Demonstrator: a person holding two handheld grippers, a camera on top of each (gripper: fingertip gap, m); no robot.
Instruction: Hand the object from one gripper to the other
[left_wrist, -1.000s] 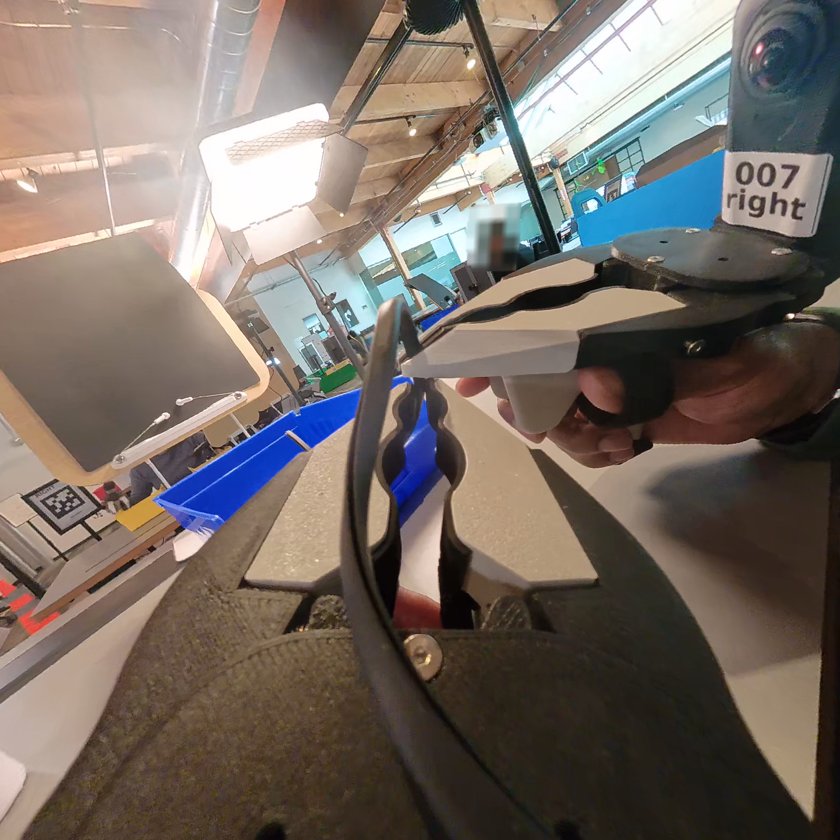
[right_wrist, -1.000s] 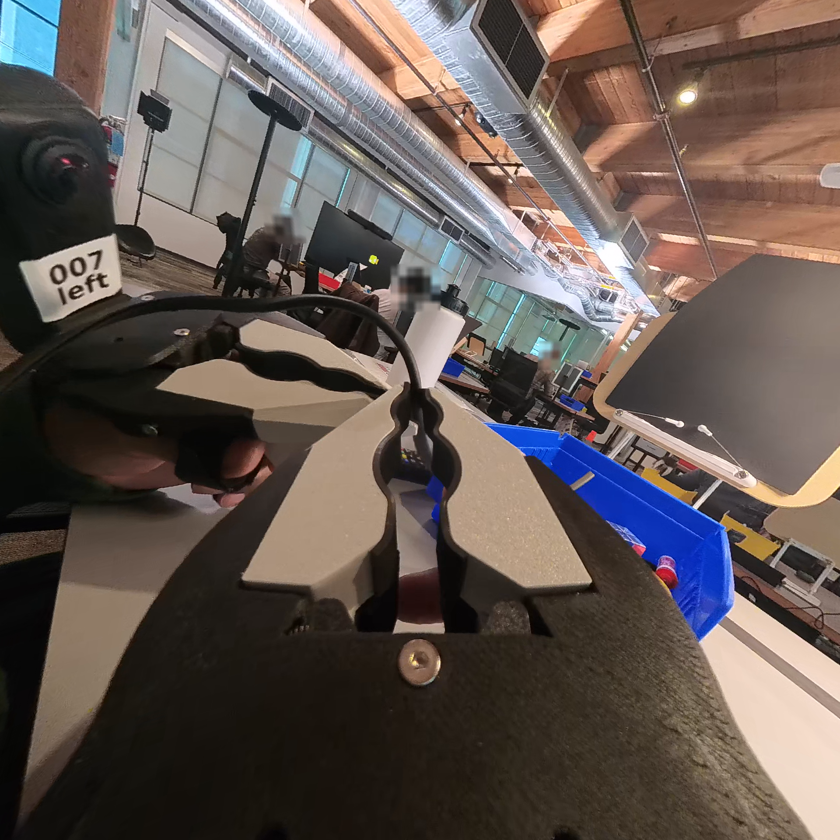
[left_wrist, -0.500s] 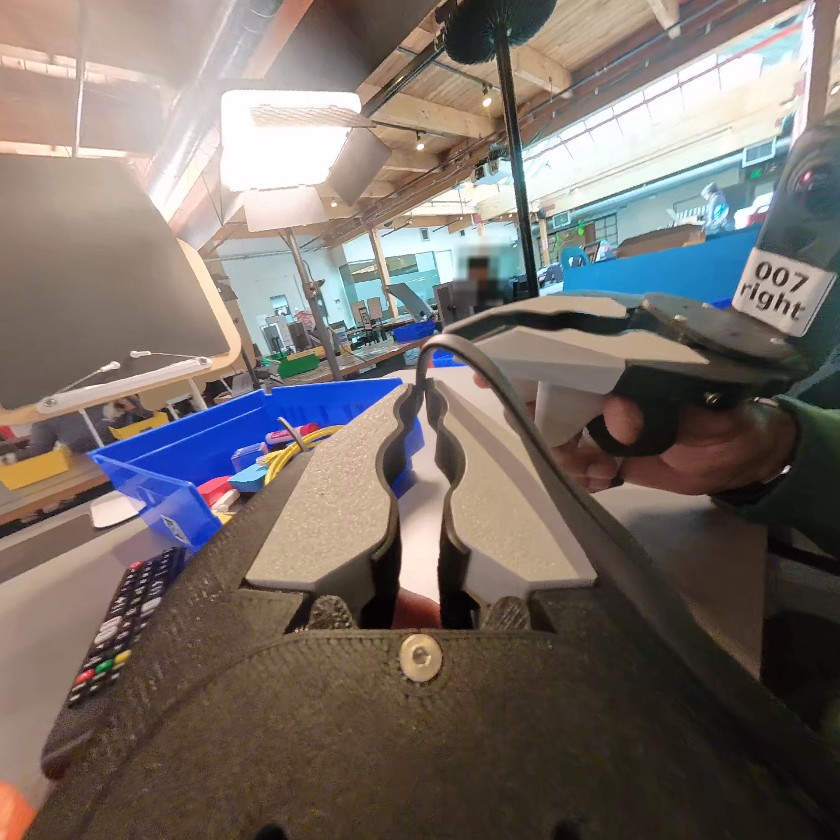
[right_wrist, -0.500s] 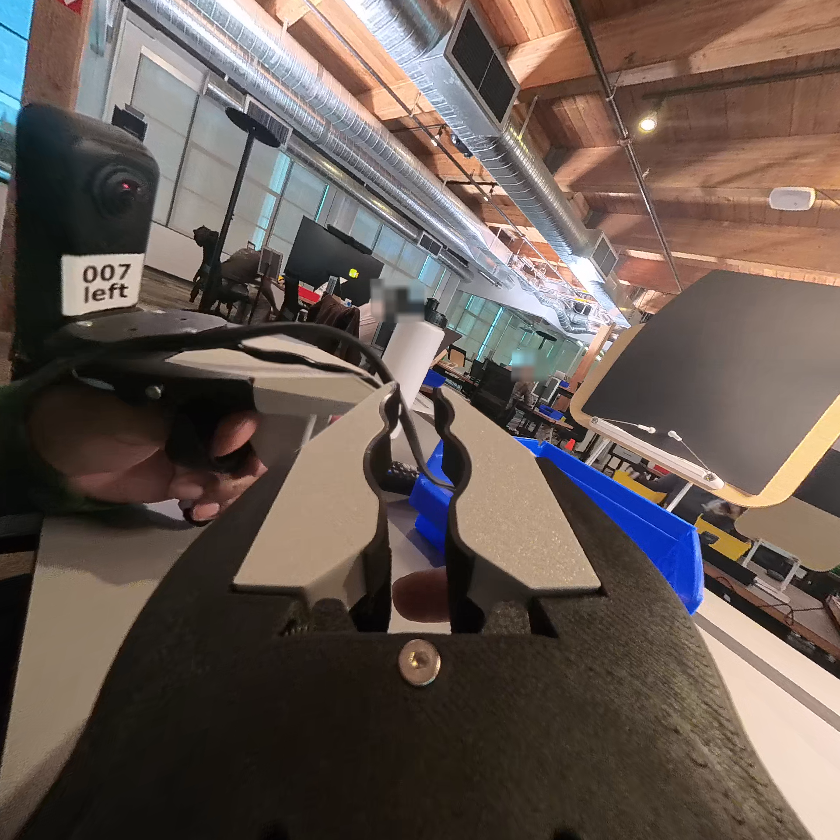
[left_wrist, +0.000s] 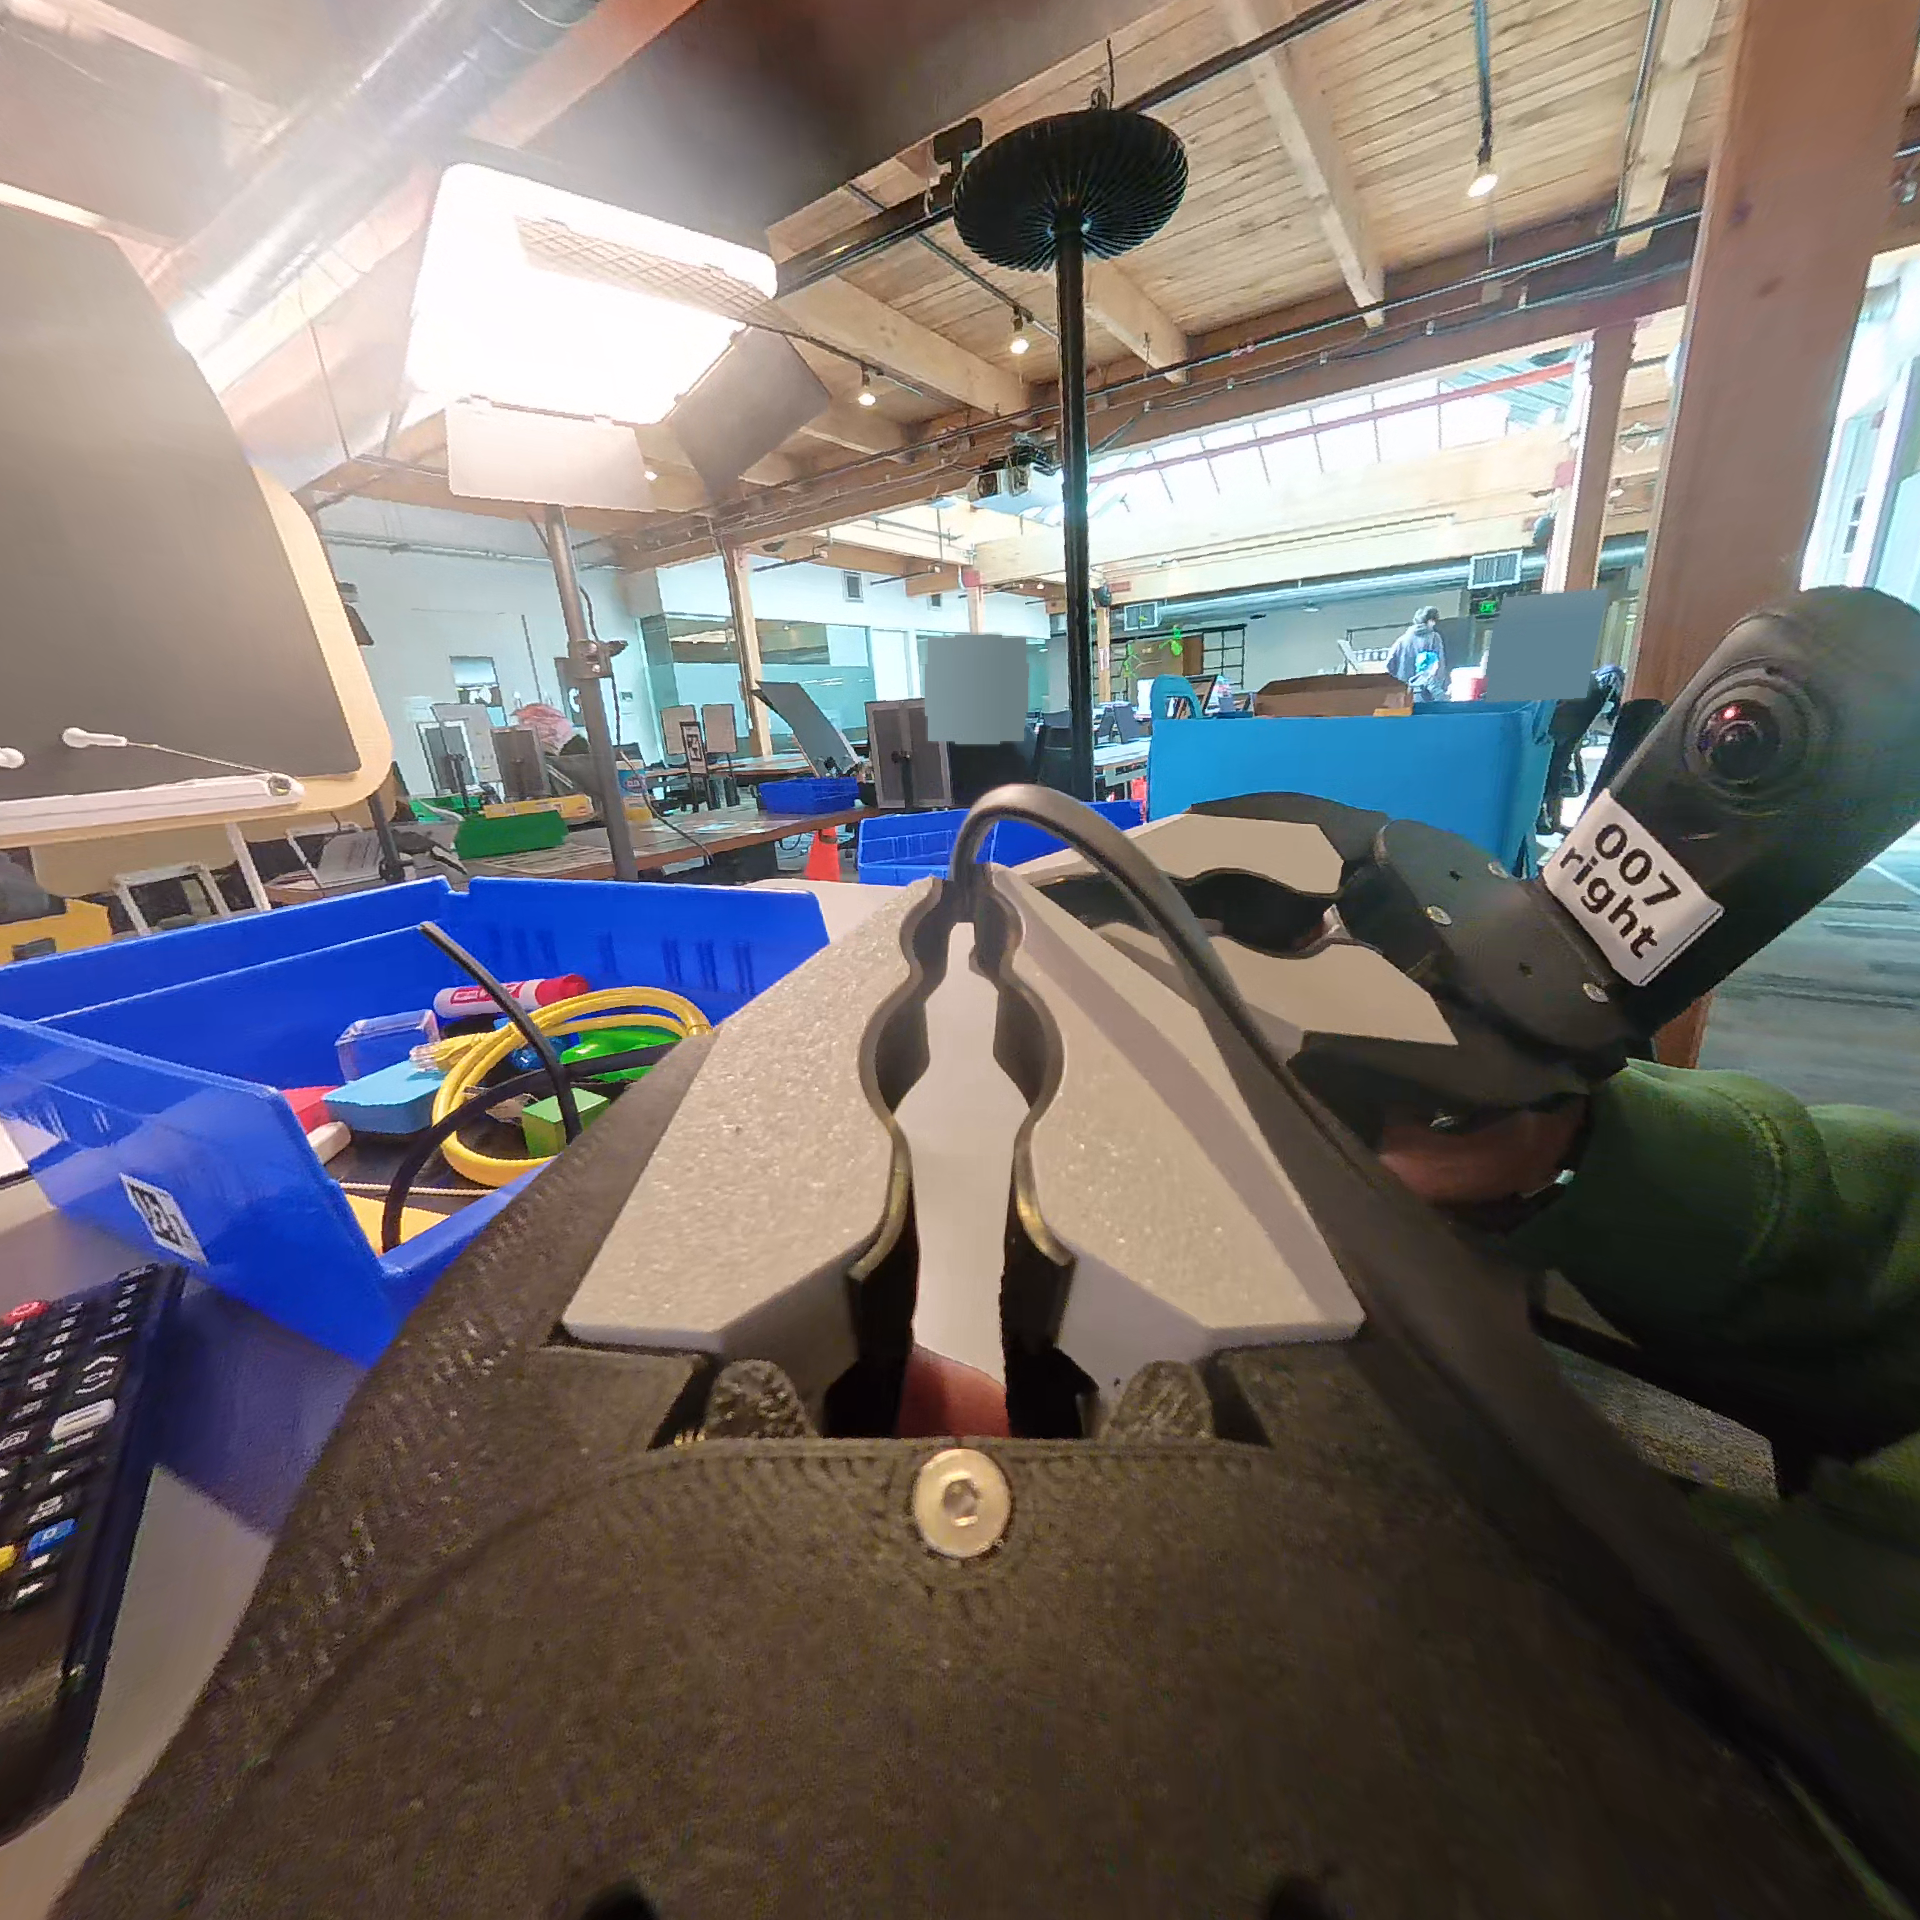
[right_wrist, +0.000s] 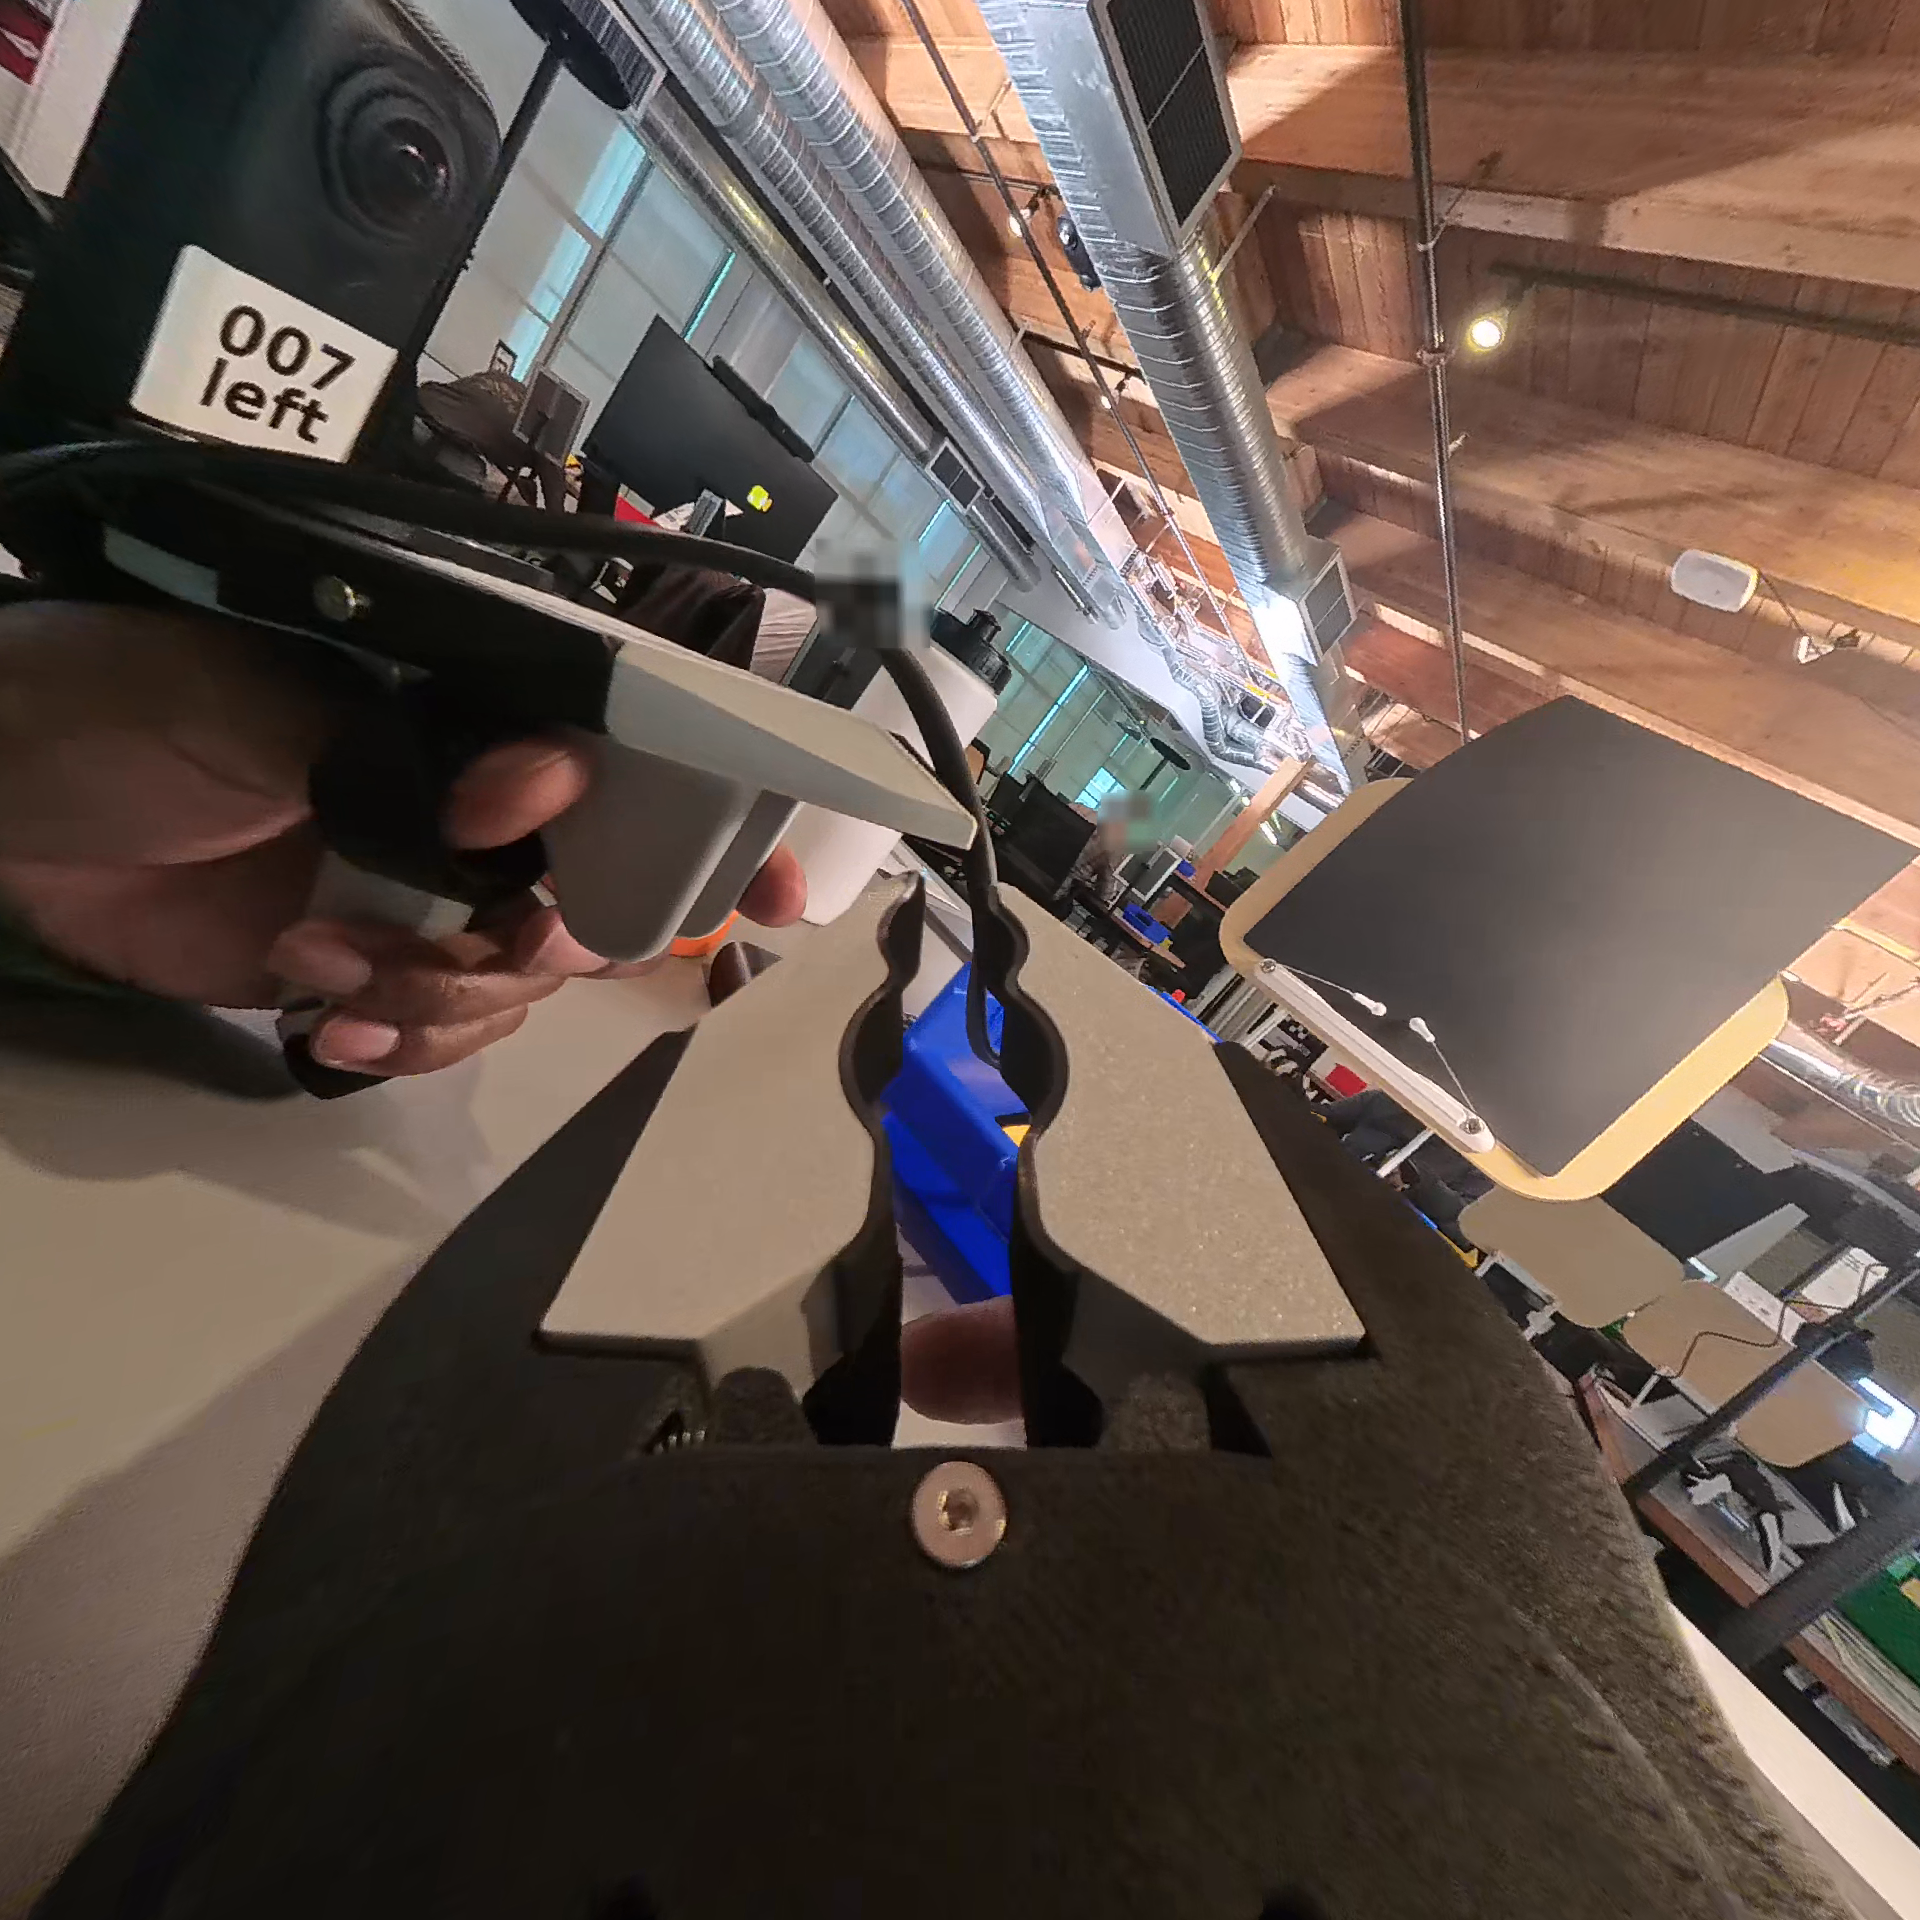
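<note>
The object is a thin black cable (left_wrist: 1049, 821). My left gripper (left_wrist: 971, 909) is shut on it at the fingertips. The cable loops up from the tips and trails back to the right over the gripper body. My right gripper (left_wrist: 1081, 904) is just to the right, its tips next to the left gripper's tips. In the right wrist view my right gripper (right_wrist: 956, 914) is open, and the cable (right_wrist: 982, 935) hangs down from the left gripper's (right_wrist: 951, 821) tip into the gap. Its end lies against the right finger (right_wrist: 1143, 1143).
A blue bin (left_wrist: 260, 1174) holding a yellow cable, markers and blocks stands at the left on the grey table (right_wrist: 208, 1299). A black remote control (left_wrist: 62, 1455) lies in front of it. A white bottle (right_wrist: 862, 831) stands behind the grippers. A black board on a stand (right_wrist: 1558, 956) is at the right. My left and right fingertips are right by each other. The black remote control (left_wrist: 62, 1455) is about equally far from each gripper, around 25 cm.
My right gripper was shut on the cable tip and has opened. The cable's loose length swung from the left side of my left gripper to its right. Both grippers tilted and shifted.
</note>
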